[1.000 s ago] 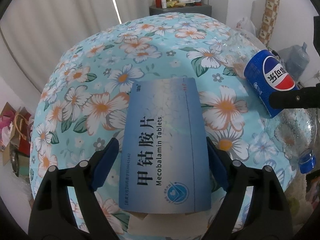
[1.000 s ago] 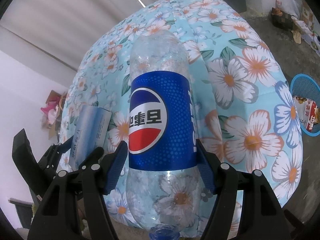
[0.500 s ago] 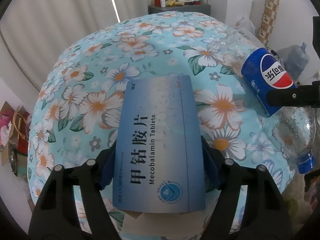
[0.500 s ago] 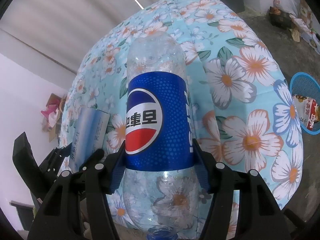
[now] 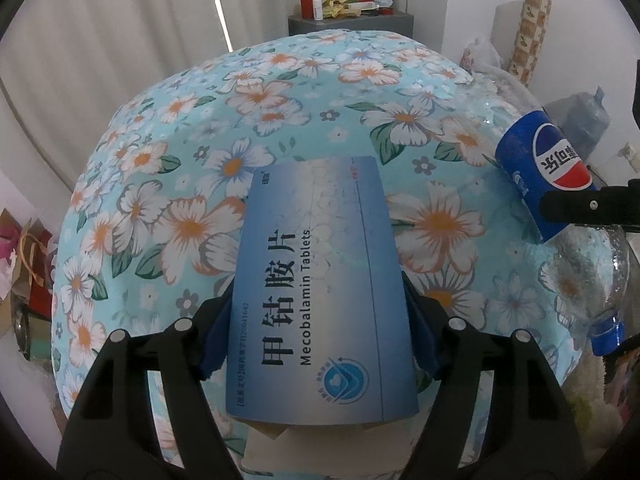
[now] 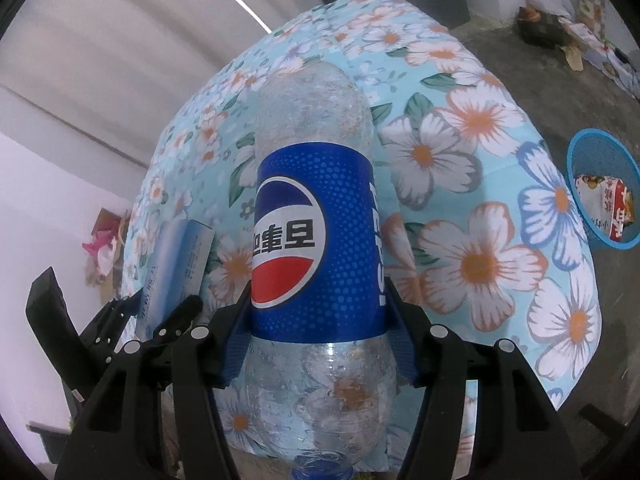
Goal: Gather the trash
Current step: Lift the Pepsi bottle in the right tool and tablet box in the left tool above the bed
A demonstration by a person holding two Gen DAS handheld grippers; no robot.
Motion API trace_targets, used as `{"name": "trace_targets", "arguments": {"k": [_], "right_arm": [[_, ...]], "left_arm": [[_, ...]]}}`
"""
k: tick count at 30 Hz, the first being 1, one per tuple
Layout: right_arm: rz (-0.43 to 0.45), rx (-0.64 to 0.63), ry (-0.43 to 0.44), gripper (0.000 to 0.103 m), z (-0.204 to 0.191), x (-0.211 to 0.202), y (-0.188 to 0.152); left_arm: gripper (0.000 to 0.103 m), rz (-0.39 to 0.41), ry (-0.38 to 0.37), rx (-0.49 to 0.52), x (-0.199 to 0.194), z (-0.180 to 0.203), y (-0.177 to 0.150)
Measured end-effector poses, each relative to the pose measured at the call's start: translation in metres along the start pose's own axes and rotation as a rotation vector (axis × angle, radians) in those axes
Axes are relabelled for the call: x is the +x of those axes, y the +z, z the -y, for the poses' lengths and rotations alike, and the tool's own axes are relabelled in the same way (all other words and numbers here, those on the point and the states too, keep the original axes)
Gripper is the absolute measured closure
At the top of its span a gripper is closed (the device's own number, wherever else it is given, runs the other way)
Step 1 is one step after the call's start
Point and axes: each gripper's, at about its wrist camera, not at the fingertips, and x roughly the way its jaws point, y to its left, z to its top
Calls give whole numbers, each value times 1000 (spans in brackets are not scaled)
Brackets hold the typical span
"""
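My left gripper (image 5: 320, 332) is shut on a blue Mecobalamin tablet box (image 5: 320, 280), its jaws pressing both long sides, above the floral tablecloth (image 5: 280, 100). My right gripper (image 6: 316, 340) is shut on an empty clear Pepsi bottle (image 6: 312, 240) with a blue label, cap end toward the camera. The bottle also shows at the right of the left wrist view (image 5: 544, 172), and the box at the left of the right wrist view (image 6: 176, 268). Both items look lifted slightly off the cloth.
A blue basket (image 6: 600, 192) holding a red-and-white wrapper stands on the floor right of the table. A grey cabinet (image 5: 352, 24) with a red jar and clutter is behind the table. Bags lie on the floor at left (image 5: 24, 264).
Both grippers closed onto their items; the jaws now press the box and the bottle. Both items sit slightly higher and closer in view than a second ago.
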Motion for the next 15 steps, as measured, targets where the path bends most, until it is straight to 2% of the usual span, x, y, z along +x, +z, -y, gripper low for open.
{"name": "trace_targets", "arguments": {"k": [15], "right_arm": [[12,33,10,45,11,-6,-3]], "left_arm": [[34,-25,-2,0,3,5,1]]}}
